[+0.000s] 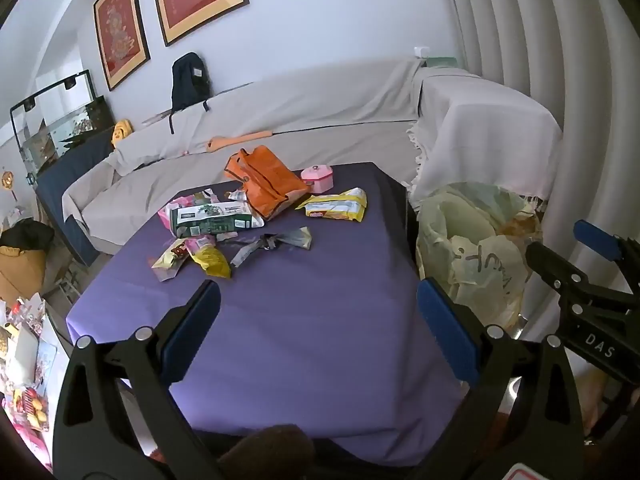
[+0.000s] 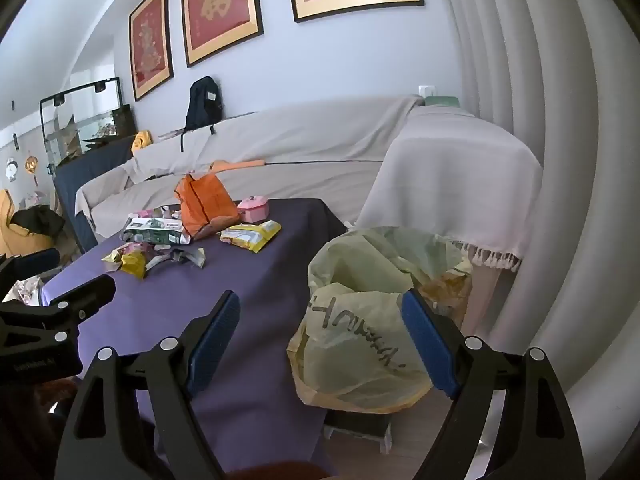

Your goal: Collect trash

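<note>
The heap of wrappers [image 1: 224, 236] lies at the far half of the purple-covered table [image 1: 304, 320], and much of it overlaps: the green-and-white packet [image 1: 214, 220] covers pink wrappers beneath it, and an orange pouch [image 1: 264, 180] leans over the packet's far end, so how many pieces lie in the pile is hard to tell. A yellow wrapper [image 1: 336, 208] sits apart toward the table's right side, just in front of a small pink lidded box [image 1: 318, 178], and a grey twisted wrapper [image 1: 272, 246] lies nearest. The left gripper [image 1: 318, 320] hangs over the bare near half of the cloth with its fingers spread wide and nothing between them. The right gripper [image 2: 320, 344] is likewise spread and empty, straddling the table's right edge and the bag-lined bin [image 2: 372, 320], which stands on the floor just beside that edge; the bin's body is hidden under the pale bag, and the writing on the bag is illegible. The table's near edge is cut off by the gripper frames. A covered sofa [image 1: 312, 100] runs close behind the table.
</note>
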A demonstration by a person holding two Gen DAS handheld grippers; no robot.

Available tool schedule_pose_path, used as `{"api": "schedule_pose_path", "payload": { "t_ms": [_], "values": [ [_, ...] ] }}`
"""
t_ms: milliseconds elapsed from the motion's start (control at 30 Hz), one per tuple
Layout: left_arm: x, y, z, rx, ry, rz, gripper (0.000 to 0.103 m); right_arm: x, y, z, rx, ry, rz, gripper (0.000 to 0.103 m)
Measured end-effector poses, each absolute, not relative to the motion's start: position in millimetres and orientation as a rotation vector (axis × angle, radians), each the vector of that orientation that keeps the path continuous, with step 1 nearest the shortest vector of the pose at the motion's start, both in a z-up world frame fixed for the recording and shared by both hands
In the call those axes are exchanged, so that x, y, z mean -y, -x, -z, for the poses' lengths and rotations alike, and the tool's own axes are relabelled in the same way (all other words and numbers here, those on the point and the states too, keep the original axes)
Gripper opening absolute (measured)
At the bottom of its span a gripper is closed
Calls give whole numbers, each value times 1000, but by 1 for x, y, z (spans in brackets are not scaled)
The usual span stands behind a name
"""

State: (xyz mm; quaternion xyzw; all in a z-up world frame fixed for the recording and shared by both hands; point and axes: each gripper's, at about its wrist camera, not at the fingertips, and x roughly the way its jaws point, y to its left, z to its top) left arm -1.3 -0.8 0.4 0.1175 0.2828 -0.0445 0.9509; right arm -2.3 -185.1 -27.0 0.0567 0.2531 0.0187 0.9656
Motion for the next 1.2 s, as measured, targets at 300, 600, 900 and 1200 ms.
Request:
{"api": "schedule_pose_path", "payload": {
  "t_ms": [300, 600, 900, 1200],
  "values": [
    [3, 1, 3, -585, -259, 83, 94, 194, 5, 26, -509, -134, -33, 79],
    [0, 0, 4, -595, -250, 86, 94, 195, 6, 28, -501, -139, -24, 79],
    [-1, -2, 7, -607, -245, 84, 94, 195, 5, 27, -503, -136, -22, 79],
    [-2, -1, 7, -608, -244, 85, 94, 195, 8, 28, -505, -141, -12, 79]
  ]
}}
